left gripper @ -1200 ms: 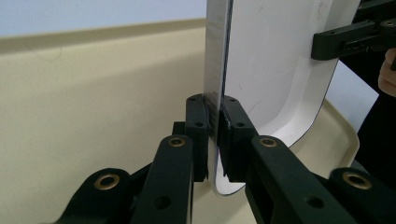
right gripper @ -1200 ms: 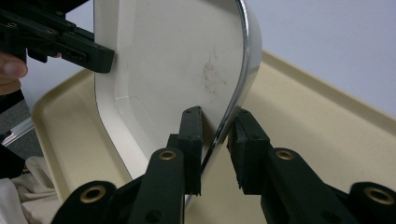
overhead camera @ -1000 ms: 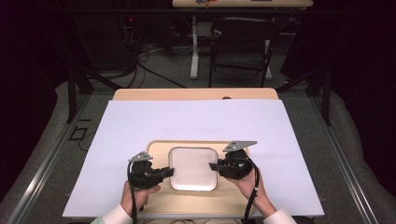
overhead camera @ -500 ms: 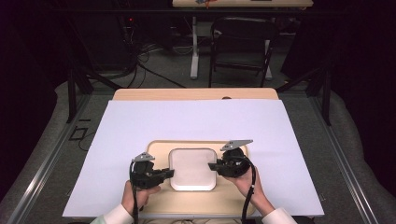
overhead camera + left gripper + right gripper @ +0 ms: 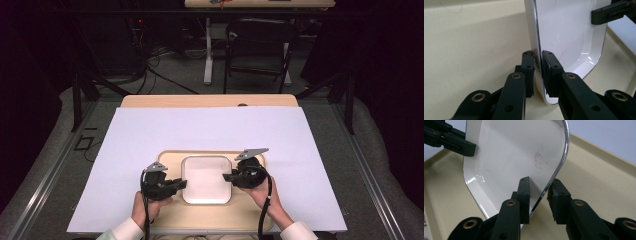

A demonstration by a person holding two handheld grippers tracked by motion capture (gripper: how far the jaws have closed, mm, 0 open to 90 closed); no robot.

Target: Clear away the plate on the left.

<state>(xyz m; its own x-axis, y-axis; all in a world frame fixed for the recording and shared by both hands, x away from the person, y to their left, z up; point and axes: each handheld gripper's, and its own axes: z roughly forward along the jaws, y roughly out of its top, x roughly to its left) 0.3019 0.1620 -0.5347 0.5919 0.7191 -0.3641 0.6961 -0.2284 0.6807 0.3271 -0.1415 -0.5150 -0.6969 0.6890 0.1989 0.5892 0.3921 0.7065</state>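
The left gripper (image 5: 181,184) pinched the plate's (image 5: 206,179) left rim, pads pressed on either side of the edge. The plate lay between the two grippers on a beige tray (image 5: 250,210), flat, hollow side up. It was white, glossy, square with rounded corners and a raised rim, faintly speckled inside; nearly square, it had no clear long axis, its sides running parallel to the tray's. At its right rim the right gripper (image 5: 228,177) had just been opening: one pad lay inside the rim, the other stood off outside.
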